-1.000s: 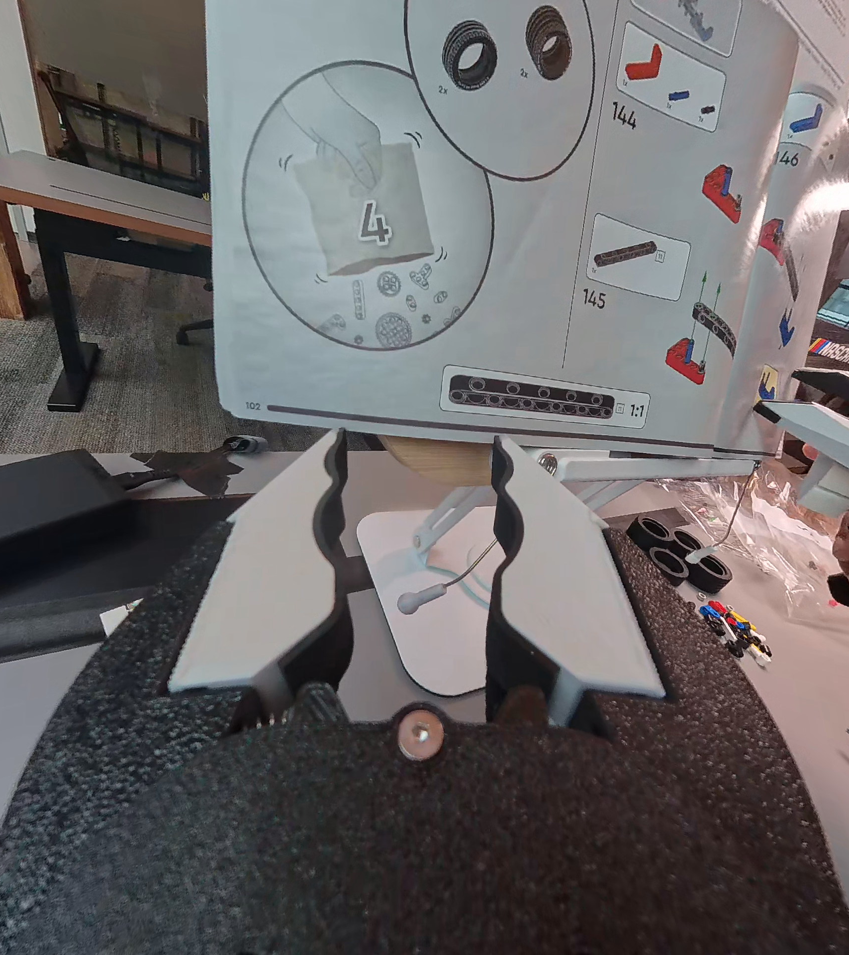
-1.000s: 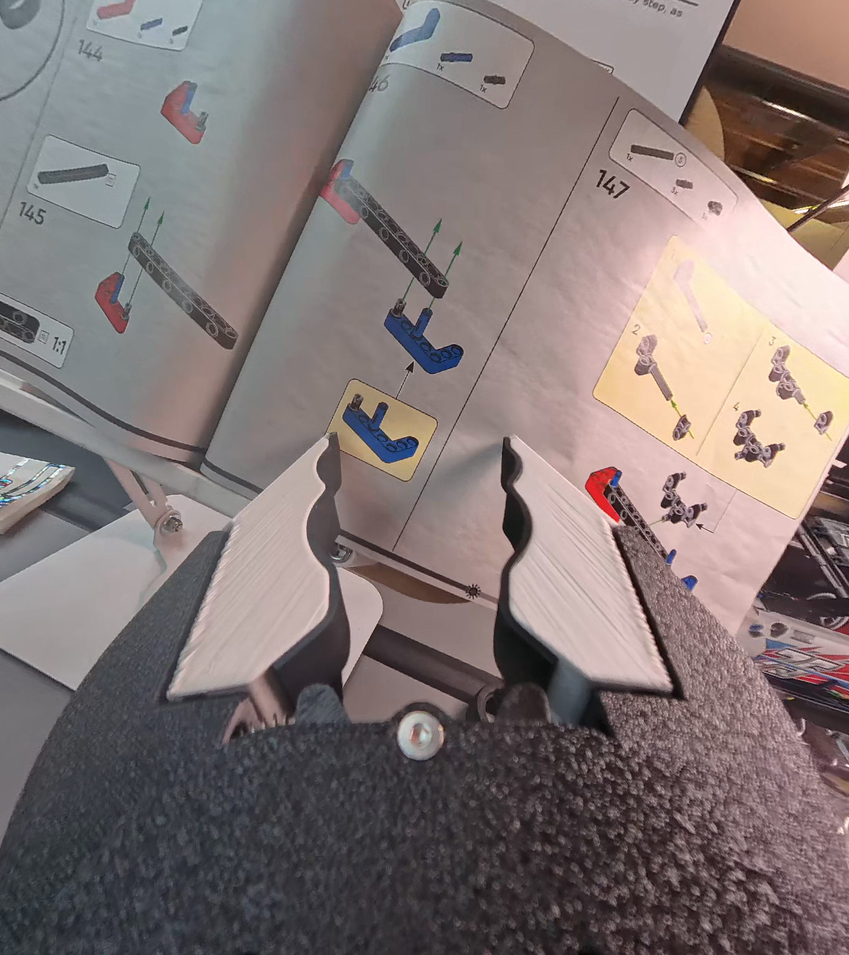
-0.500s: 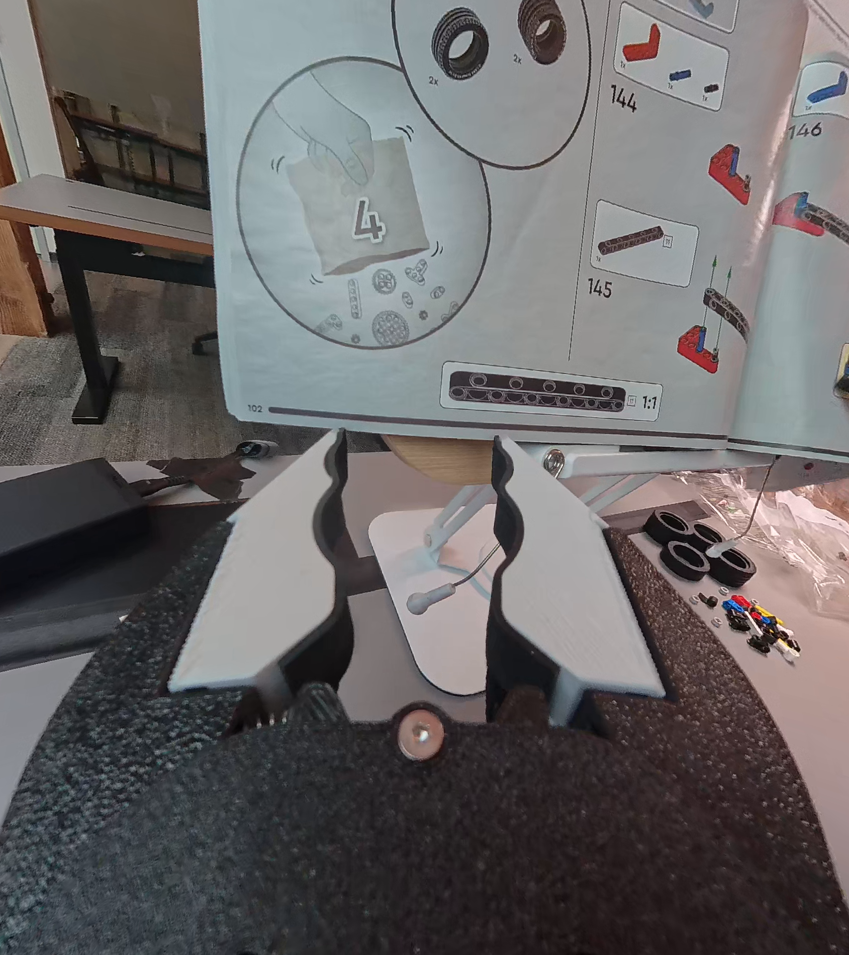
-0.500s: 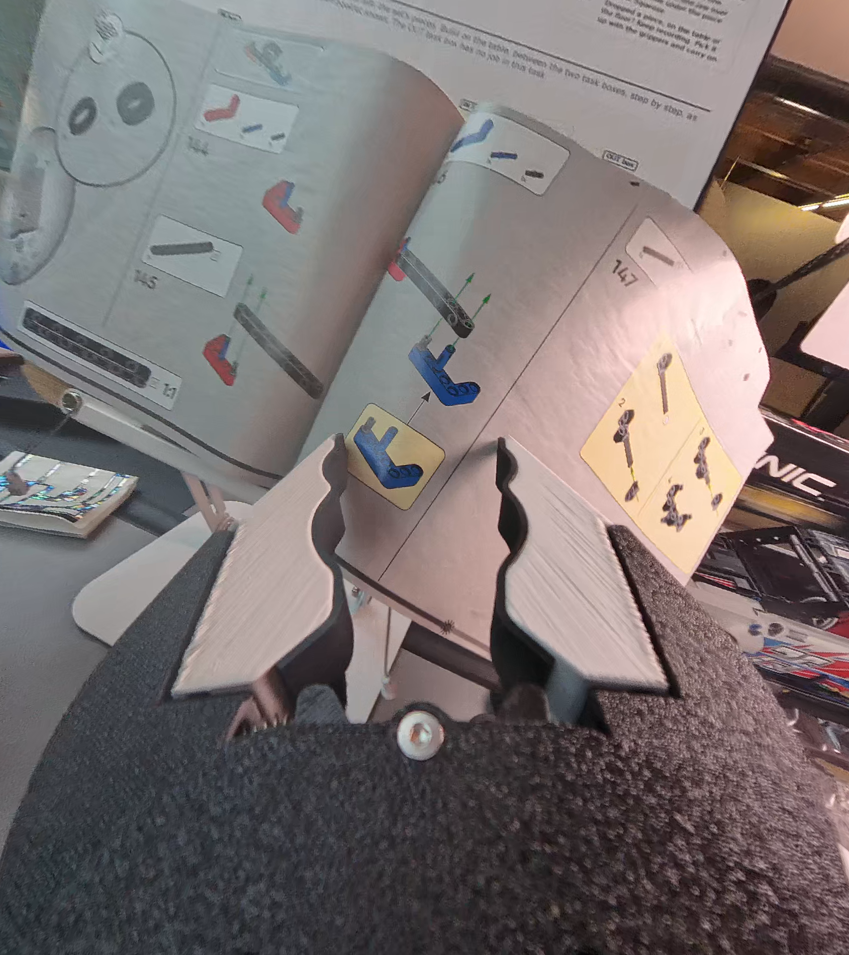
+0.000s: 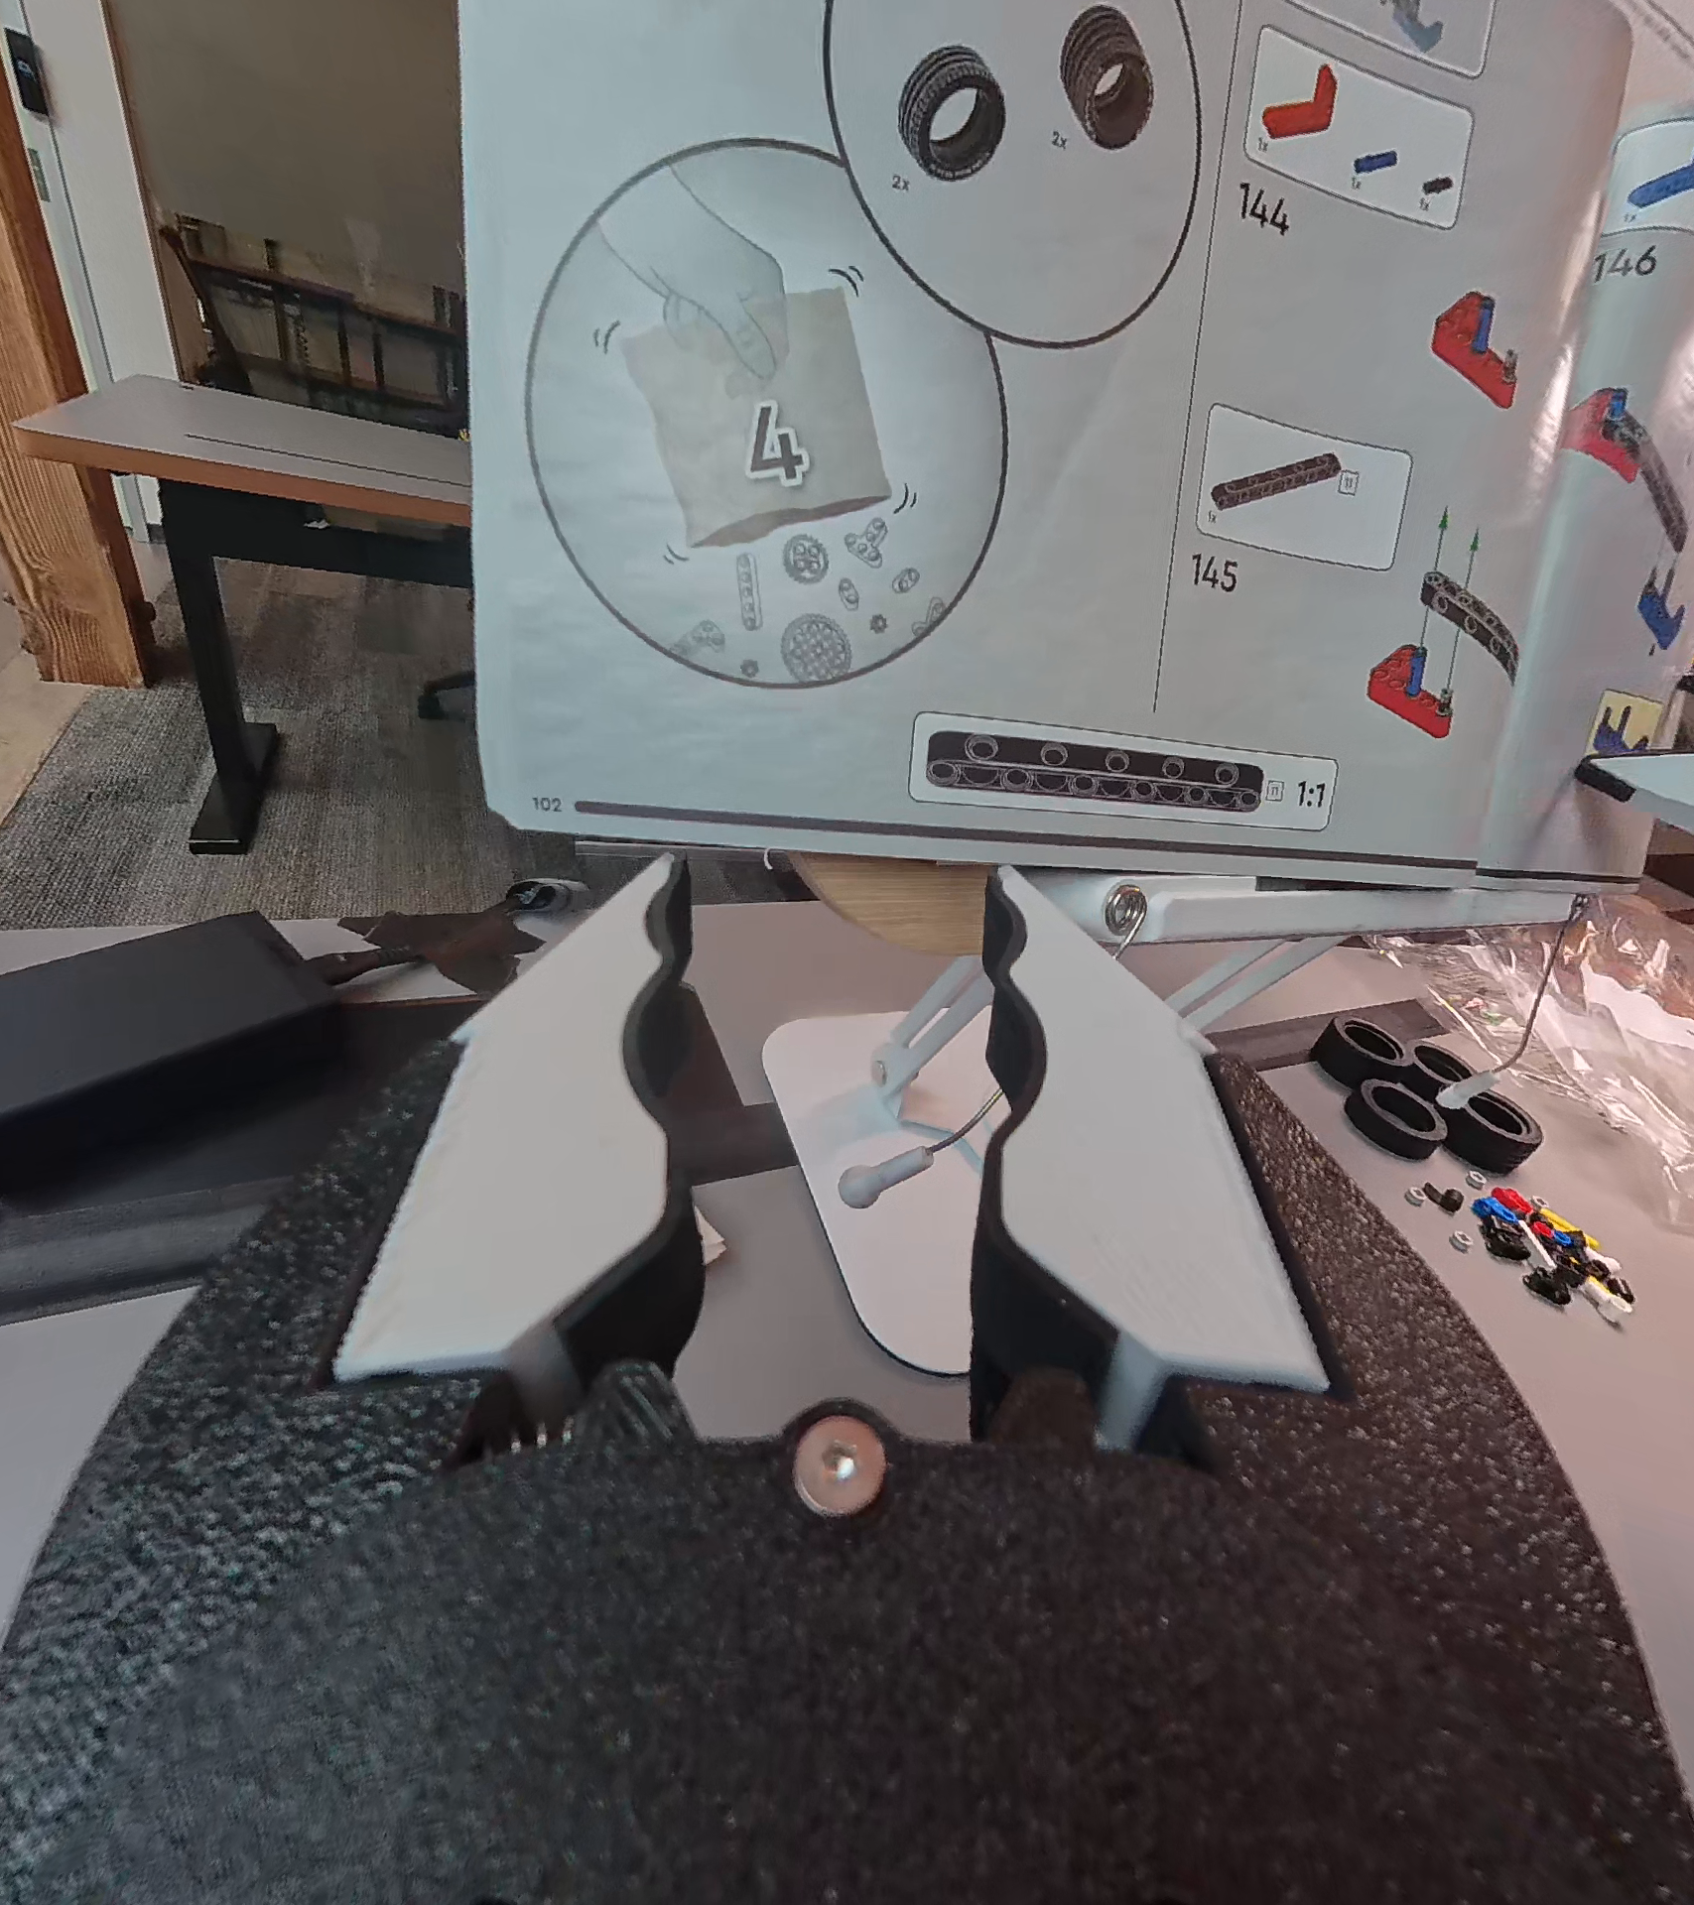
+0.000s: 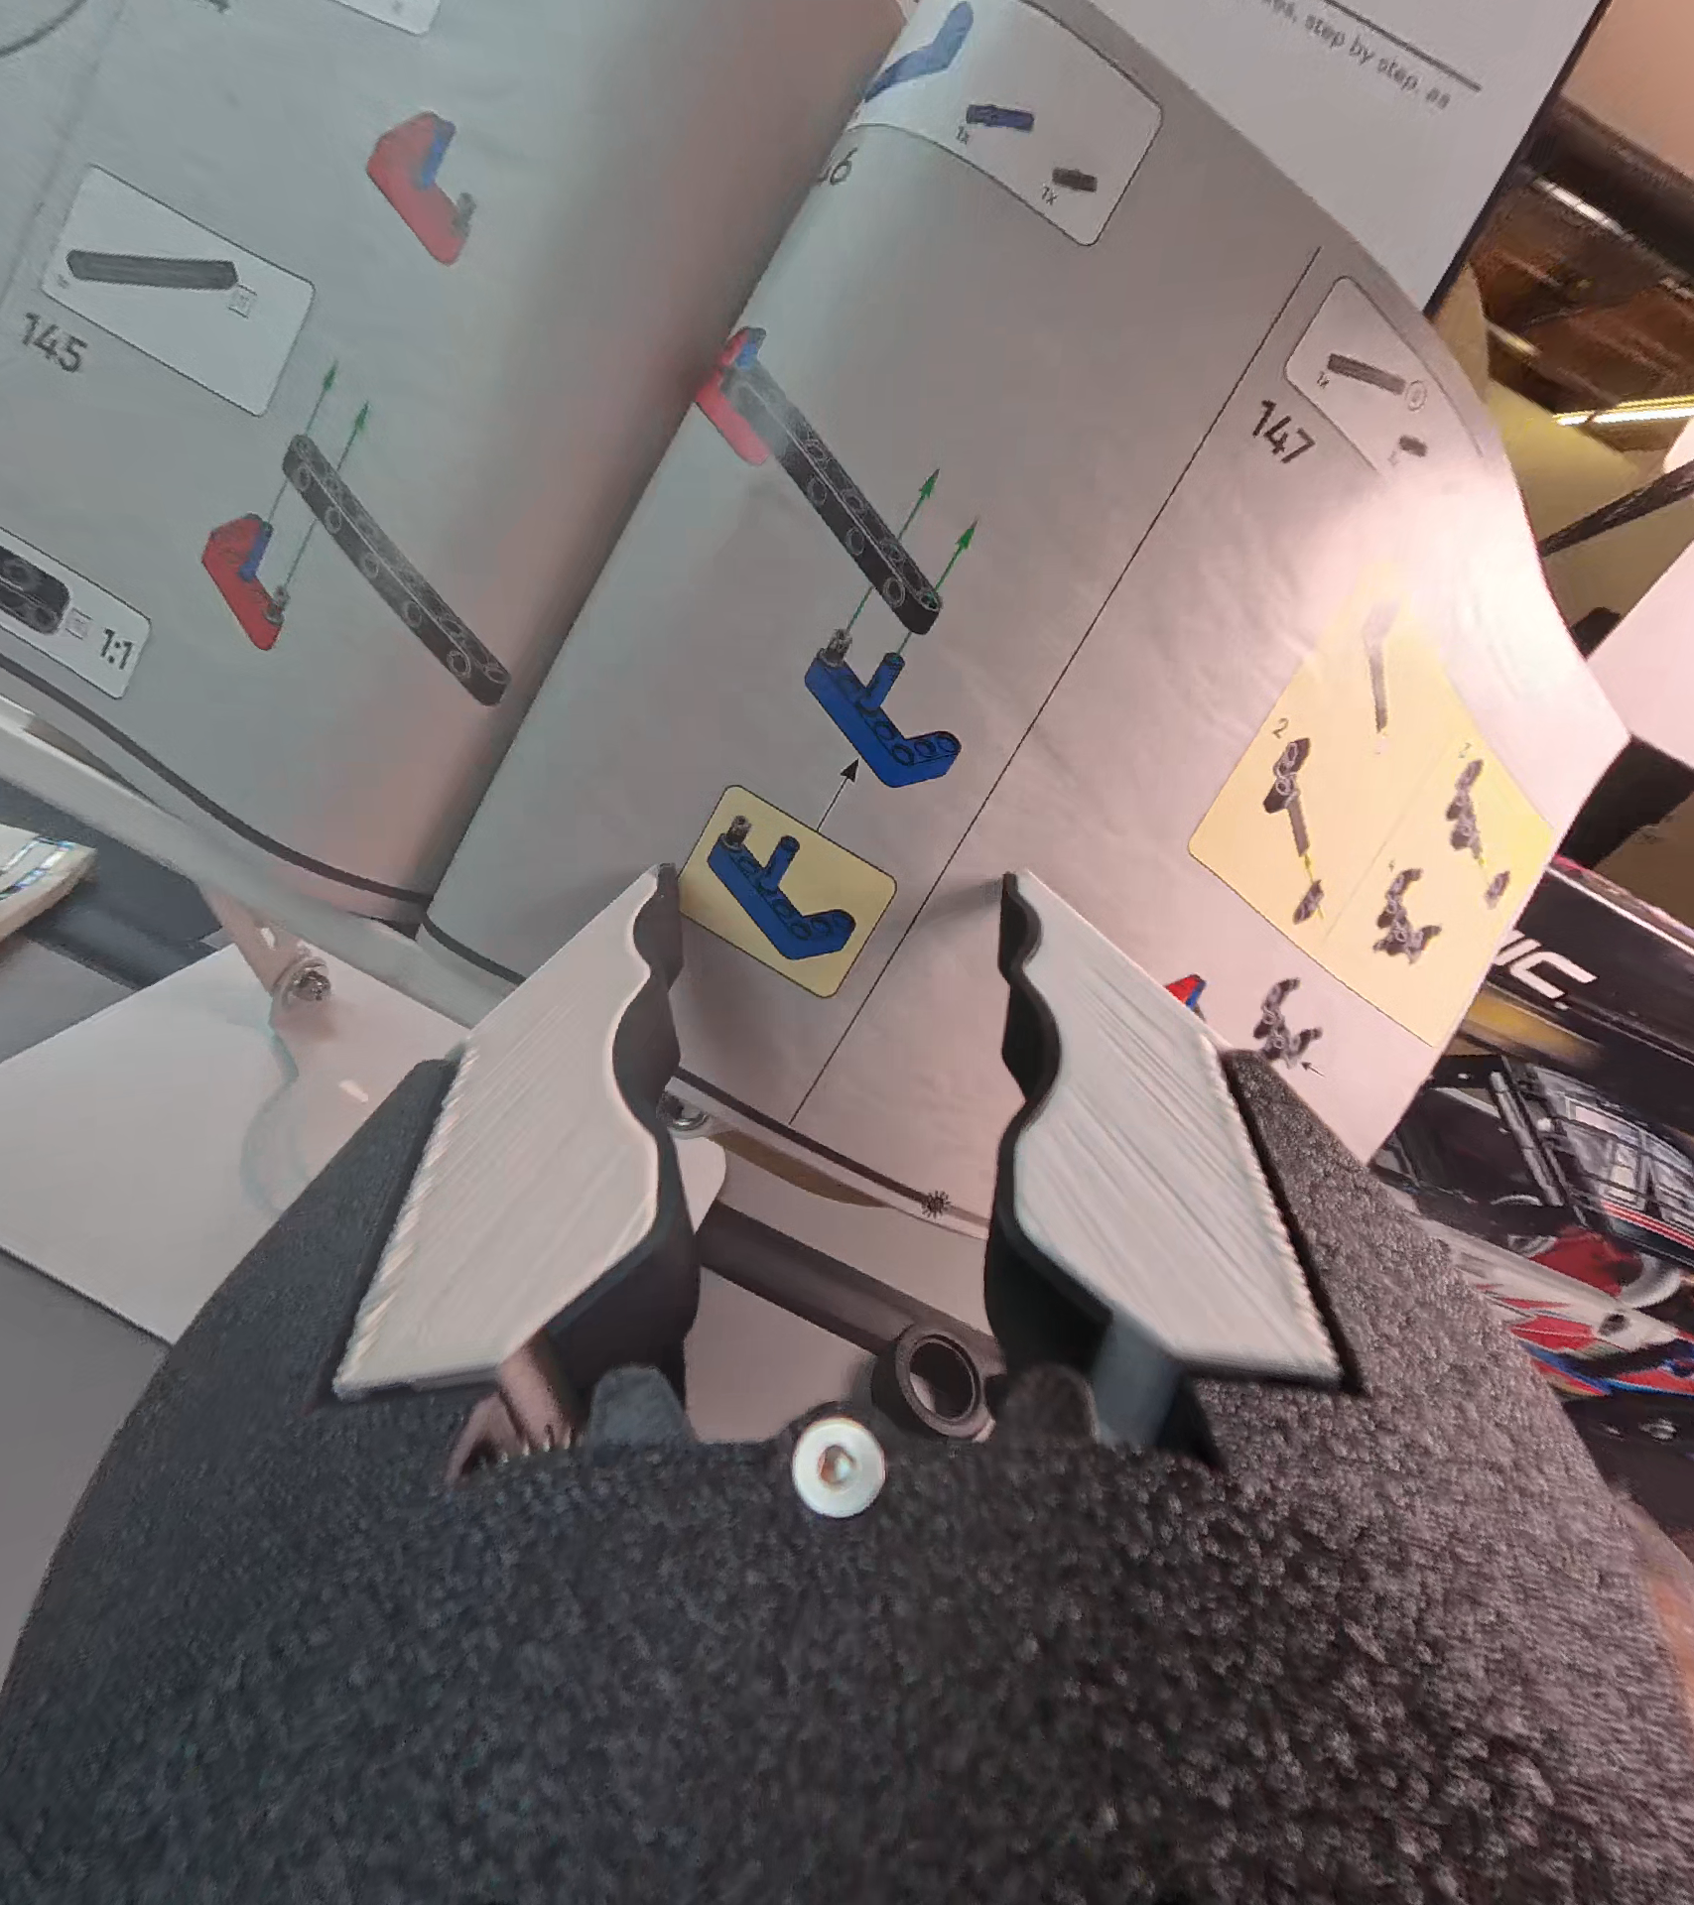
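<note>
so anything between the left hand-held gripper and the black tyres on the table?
Nothing visible. The left hand-held gripper is open and empty; the black tyres lie ahead to its right on bare table. The book stand sits straight ahead, off that line.

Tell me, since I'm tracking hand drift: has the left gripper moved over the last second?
Yes. The left gripper has shifted left: the black tyres and the open instruction booklet on its white stand sit further right in its view.

Print in front of you
Your open instruction booklet [image 5: 925, 412] carries printed numbers; the car kit box [image 6: 1595, 1289] bears lettering.
</note>
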{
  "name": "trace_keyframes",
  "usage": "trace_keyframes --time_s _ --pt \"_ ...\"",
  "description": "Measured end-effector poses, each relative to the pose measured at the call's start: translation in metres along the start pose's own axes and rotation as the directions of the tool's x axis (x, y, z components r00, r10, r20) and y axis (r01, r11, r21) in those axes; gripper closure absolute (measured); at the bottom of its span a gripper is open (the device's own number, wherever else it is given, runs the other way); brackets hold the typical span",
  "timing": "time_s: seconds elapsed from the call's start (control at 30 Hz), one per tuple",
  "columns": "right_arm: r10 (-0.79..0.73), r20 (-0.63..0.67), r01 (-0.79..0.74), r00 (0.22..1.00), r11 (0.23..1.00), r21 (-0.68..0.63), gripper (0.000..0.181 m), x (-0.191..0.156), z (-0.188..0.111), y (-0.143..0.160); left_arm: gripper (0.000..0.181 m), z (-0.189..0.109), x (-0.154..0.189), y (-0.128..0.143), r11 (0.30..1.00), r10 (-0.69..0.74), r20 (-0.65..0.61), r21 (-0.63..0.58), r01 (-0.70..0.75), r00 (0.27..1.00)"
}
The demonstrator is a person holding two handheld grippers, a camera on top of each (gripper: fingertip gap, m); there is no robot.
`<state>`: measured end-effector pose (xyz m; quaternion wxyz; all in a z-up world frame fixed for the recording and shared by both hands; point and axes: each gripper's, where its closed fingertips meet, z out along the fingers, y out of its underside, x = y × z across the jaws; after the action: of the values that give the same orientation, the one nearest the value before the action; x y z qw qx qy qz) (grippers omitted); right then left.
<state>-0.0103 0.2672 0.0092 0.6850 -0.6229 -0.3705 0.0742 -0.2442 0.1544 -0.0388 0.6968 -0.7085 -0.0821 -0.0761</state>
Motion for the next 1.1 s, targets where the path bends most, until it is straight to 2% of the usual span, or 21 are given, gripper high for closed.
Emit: trace_keyframes --time_s 0.1,0.33,0.53,0.63,0.73,0.83,0.97,1.1 --pt "0.026 0.035 -0.026 0.999 1.000 -0.008 0.120 0.001 0.005 0.001 0.126 0.000 0.000 0.000 1.000 0.012 0.013 0.009 -0.012 1.000" --pt "-0.037 0.046 0.034 0.998 0.997 0.064 0.123 -0.004 0.009 -0.004 0.128 -0.006 0.007 -0.010 0.995 0.065 0.045 0.075 -0.069 0.997" --pt "0.014 0.047 -0.018 0.999 0.995 0.095 0.123 -0.002 0.006 0.000 0.131 -0.008 0.019 -0.012 0.988 0.123 0.040 0.088 -0.126 0.992" --pt "0.043 0.062 -0.049 0.997 0.994 0.098 0.123 -0.002 0.005 0.001 0.148 -0.007 0.052 -0.015 0.982 0.171 -0.058 0.094 -0.165 0.984" --pt "0.045 0.067 -0.051 0.997 0.994 0.100 0.123 -0.003 0.005 0.001 0.163 -0.003 0.106 -0.015 0.973 0.226 -0.216 0.097 -0.210 0.950" --pt "0.045 0.078 -0.052 0.996 0.995 0.088 0.124 -0.003 0.005 0.001 0.170 0.009 0.159 -0.008 0.956 0.290 -0.339 0.071 -0.283 0.895" --pt "0.014 0.097 -0.021 0.995 0.998 0.066 0.125 -0.003 0.003 0.002 0.178 0.047 0.196 -0.006 0.930 0.352 -0.333 0.016 -0.368 0.874" --pt "-0.028 0.111 0.023 0.993 0.998 0.053 0.128 -0.001 0.000 0.006 0.181 0.086 0.203 0.001 0.868 0.458 -0.249 -0.082 -0.490 0.853"
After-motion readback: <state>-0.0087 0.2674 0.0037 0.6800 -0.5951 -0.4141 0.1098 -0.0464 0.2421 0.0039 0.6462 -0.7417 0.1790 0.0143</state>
